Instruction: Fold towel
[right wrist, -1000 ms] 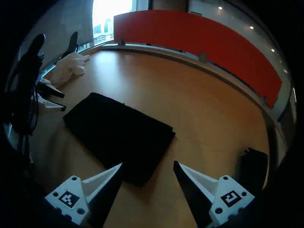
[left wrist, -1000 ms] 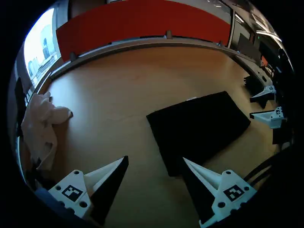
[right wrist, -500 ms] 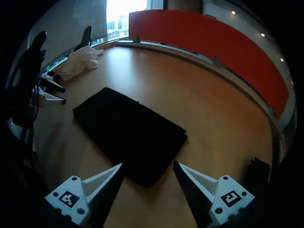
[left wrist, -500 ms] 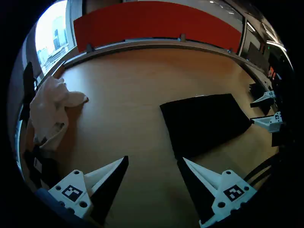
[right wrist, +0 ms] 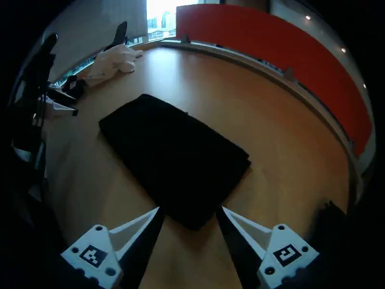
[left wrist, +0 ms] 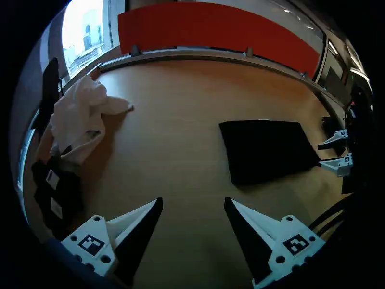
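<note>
Lying flat on the wooden table, the black towel is folded into a tidy rectangle, its long side running away from the right gripper toward the far left of the right gripper view. That gripper's fingers are spread apart with nothing clamped; the towel's near corner sits just ahead of the gap between the tips (whether either tip touches the cloth cannot be told). At the left edge of that view the left gripper shows small and dim, off beyond the towel's far end and apart from it. In the left gripper view the left gripper has its fingers spread wide over bare wood, holding nothing, and the towel lies to the right of its line, well clear of the tips. The right gripper shows at the right edge of that view, just beside the towel's far short side. A crumpled white cloth is heaped at the table's left edge, well apart from the towel, and below it a dark bundle with small pale tags lies by the rim. Along the back of the table runs a raised rail with a red panel standing behind it, and a bright window shows to the left of the panel. Another dark thing, too dim to make out, sits at the table's right side in the right gripper view.
</note>
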